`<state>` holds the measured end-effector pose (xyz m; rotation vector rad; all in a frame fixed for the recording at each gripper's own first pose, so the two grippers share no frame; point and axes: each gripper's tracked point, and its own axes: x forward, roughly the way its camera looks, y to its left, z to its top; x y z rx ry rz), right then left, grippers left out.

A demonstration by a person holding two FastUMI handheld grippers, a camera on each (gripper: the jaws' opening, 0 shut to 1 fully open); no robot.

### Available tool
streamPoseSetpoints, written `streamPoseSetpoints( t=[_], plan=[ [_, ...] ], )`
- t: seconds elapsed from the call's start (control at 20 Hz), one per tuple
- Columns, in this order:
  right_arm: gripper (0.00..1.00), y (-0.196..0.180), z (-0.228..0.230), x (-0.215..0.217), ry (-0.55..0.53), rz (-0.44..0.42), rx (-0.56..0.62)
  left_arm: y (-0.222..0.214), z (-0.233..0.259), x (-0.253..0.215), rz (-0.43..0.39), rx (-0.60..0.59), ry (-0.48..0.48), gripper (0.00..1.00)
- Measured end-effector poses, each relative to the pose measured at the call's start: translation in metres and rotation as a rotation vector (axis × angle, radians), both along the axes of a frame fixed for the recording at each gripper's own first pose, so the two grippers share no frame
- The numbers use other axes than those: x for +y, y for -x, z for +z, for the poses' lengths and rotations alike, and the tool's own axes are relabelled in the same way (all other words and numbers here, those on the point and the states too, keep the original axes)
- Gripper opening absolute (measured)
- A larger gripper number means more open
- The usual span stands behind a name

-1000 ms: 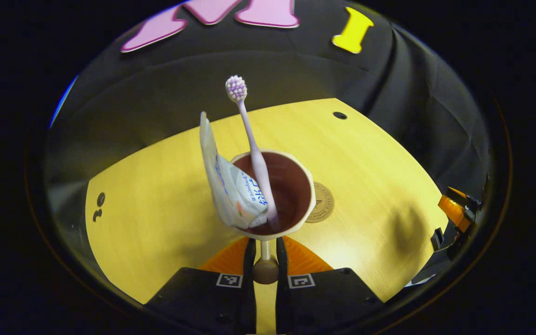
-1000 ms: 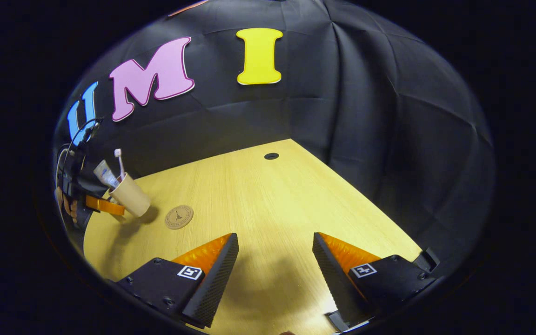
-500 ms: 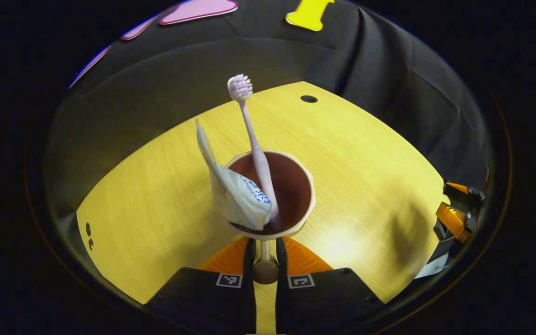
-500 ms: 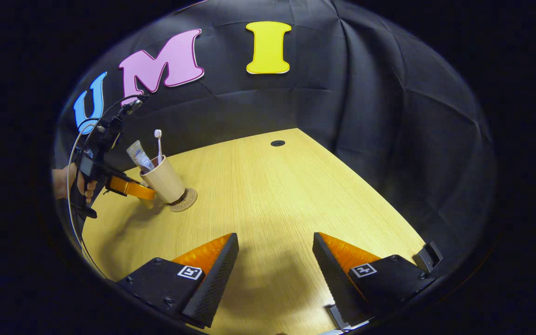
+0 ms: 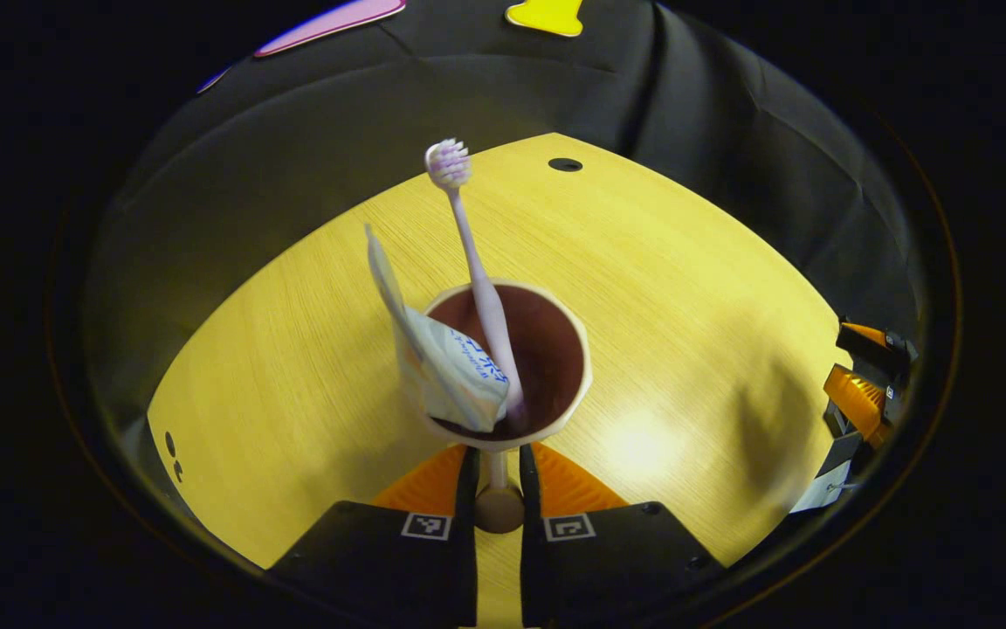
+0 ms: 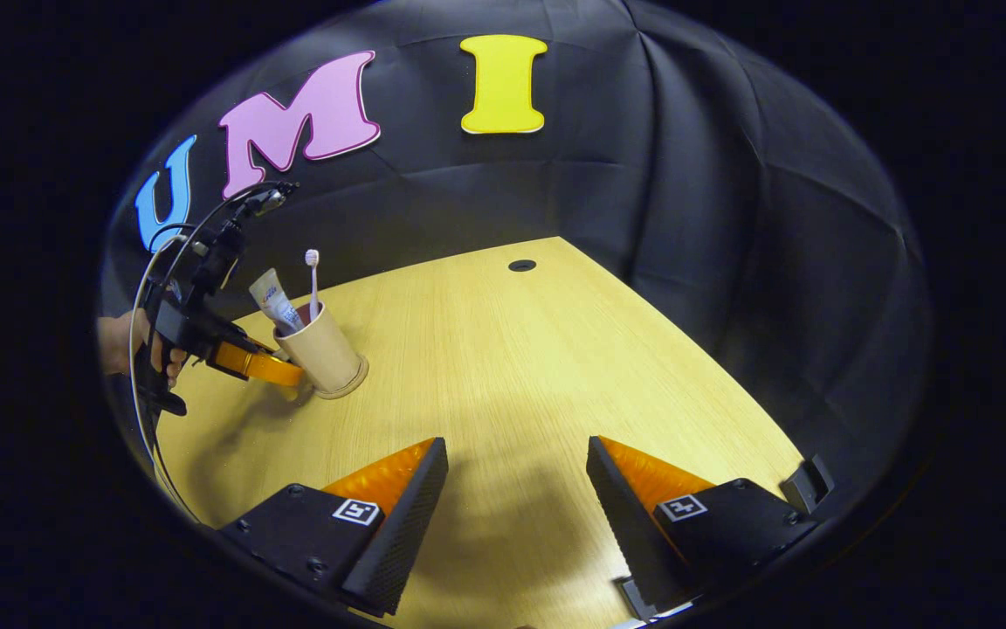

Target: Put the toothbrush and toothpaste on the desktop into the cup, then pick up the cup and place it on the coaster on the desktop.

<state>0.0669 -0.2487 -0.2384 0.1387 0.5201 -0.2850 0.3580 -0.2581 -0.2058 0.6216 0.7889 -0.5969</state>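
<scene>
Left gripper: my left gripper (image 5: pixel 497 476) is closed on the handle (image 5: pixel 498 505) of the cup (image 5: pixel 575 367), both fingers pressing the thin stem from either side. In the right gripper view I see it (image 6: pixel 280 371) from the side, at the cup's left, with my hand (image 6: pixel 123 345) on its grip.

Right gripper: my right gripper (image 6: pixel 516 489) is wide apart and holds nothing; bare desk (image 6: pixel 512 367) shows between its fingers. In the left gripper view it (image 5: pixel 861 393) sits at the far right edge.

Cup: it stands upright in front of my left gripper, brown inside, pale outside (image 6: pixel 321 354). In the right gripper view its base sits on the coaster (image 6: pixel 354 382), whose edge peeks out at the cup's lower right. I cannot tell whether the cup bears its full weight there.

Toothbrush: the toothbrush (image 5: pixel 477 279) stands in the cup, bristle head up, leaning slightly left; in the right gripper view it (image 6: pixel 313 279) rises above the rim.

Toothpaste: the toothpaste (image 5: pixel 433 358) tube rests in the cup's left side, crimped end up, beside the brush (image 6: pixel 274 301).

Desk: light wood, with a round hole (image 5: pixel 565 164) near the far edge.
</scene>
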Motion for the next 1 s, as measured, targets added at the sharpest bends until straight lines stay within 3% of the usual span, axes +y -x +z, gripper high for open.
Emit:
streamPoseSetpoints(
  t=[0.05,0.15,0.35,0.5,0.75,1.0],
  plan=[
    [0.99,-0.001,0.0,0.001,0.002,0.005,0.002,0.001,0.0,0.0,0.004,-0.003,-0.001,0.2],
    [0.98,-0.002,0.0,0.004,0.008,0.013,0.006,0.003,0.002,-0.003,0.017,-0.013,0.007,0.32],
    [0.99,-0.002,0.0,0.006,0.026,0.023,0.012,0.007,0.014,-0.006,0.033,-0.017,0.06,0.41],
    [0.99,-0.001,0.003,0.008,0.029,0.032,0.009,0.012,0.033,-0.002,0.041,-0.065,0.097,1.0],
    [0.98,-0.003,0.015,0.023,0.031,0.068,0.002,0.028,0.074,0.025,0.101,-0.171,0.187,0.98],
    [0.99,-0.001,0.031,0.051,0.028,0.117,-0.008,0.072,0.131,0.067,0.173,-0.325,0.316,0.98]
  ],
)
